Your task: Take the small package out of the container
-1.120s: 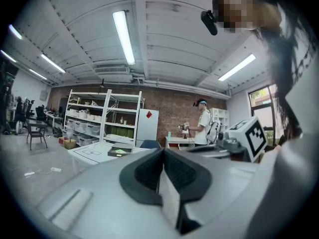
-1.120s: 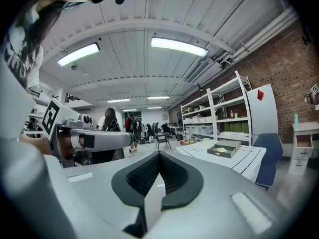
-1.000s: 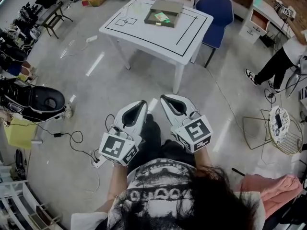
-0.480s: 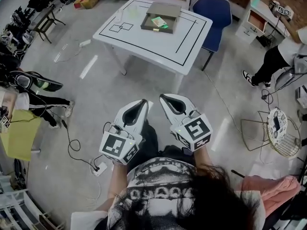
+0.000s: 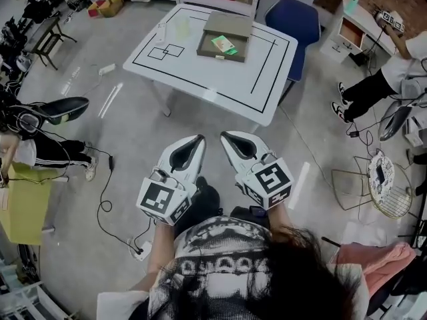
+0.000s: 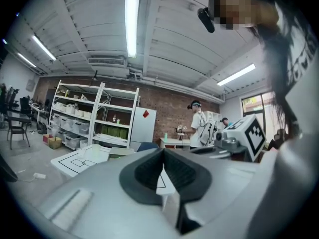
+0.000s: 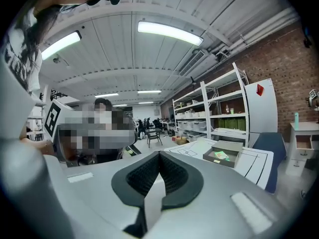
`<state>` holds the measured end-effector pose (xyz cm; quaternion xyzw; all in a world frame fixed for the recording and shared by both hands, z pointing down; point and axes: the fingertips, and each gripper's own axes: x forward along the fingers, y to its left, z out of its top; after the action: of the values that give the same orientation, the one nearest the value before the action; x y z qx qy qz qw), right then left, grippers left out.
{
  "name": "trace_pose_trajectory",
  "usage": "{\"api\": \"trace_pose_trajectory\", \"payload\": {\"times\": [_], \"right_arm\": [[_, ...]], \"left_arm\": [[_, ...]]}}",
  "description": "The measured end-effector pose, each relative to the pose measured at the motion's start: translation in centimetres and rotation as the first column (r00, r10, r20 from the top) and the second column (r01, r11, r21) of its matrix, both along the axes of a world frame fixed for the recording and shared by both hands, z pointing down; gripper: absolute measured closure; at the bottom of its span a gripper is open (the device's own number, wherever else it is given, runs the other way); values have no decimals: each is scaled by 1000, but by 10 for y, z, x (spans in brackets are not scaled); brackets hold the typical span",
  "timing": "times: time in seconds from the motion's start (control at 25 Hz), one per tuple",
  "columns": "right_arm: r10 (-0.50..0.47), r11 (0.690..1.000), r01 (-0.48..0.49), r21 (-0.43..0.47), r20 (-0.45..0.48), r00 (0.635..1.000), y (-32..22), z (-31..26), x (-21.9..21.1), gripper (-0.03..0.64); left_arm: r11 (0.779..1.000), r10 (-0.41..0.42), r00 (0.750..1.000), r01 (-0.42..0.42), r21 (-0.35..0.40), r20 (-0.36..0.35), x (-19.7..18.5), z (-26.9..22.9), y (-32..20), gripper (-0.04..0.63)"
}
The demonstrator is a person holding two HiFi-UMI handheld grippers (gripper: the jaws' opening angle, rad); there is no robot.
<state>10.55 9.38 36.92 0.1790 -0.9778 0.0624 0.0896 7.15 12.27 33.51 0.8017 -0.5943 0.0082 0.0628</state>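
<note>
Package (image 5: 223, 44): small, green, lying in the grey container (image 5: 239, 47) on the far white tabletop (image 5: 200, 79). Blue chair (image 5: 293, 19) at its far right. Left tongs (image 5: 200, 139) and right tongs (image 5: 224, 136): both closed, empty, side by side near the person, well apart from the tabletop.

White table (image 5: 200, 79) with black lines on it, blue chair (image 5: 293, 20) just behind. Off to the right a person (image 5: 363, 89) stands by a small white cabinet (image 5: 348, 32). Nearer there's a wire stool (image 5: 385, 182), a pink cloth (image 5: 373, 262), and a cable (image 5: 107, 199) snaking over the floor on the left.
</note>
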Motion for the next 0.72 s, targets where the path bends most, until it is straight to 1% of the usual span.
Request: {"api": "trace_pose_trajectory", "payload": {"times": [0.16, 0.4, 0.56, 0.72], "right_arm": [[23, 1000, -23, 4, -9, 1000, -24, -3, -39, 618], [47, 999, -46, 11, -11, 999, -48, -6, -91, 618], [74, 997, -74, 13, -15, 997, -61, -3, -112, 618], [102, 995, -102, 8, -32, 994, -68, 2, -123, 618]], "left_arm": [[999, 37, 999, -37, 0, 2, -37, -2, -24, 595], [998, 70, 998, -70, 6, 3, -87, -3, -49, 595], [996, 94, 996, -94, 2, 6, -111, 1, -58, 595], [994, 105, 994, -105, -8, -6, -127, 7, -64, 595]]}}
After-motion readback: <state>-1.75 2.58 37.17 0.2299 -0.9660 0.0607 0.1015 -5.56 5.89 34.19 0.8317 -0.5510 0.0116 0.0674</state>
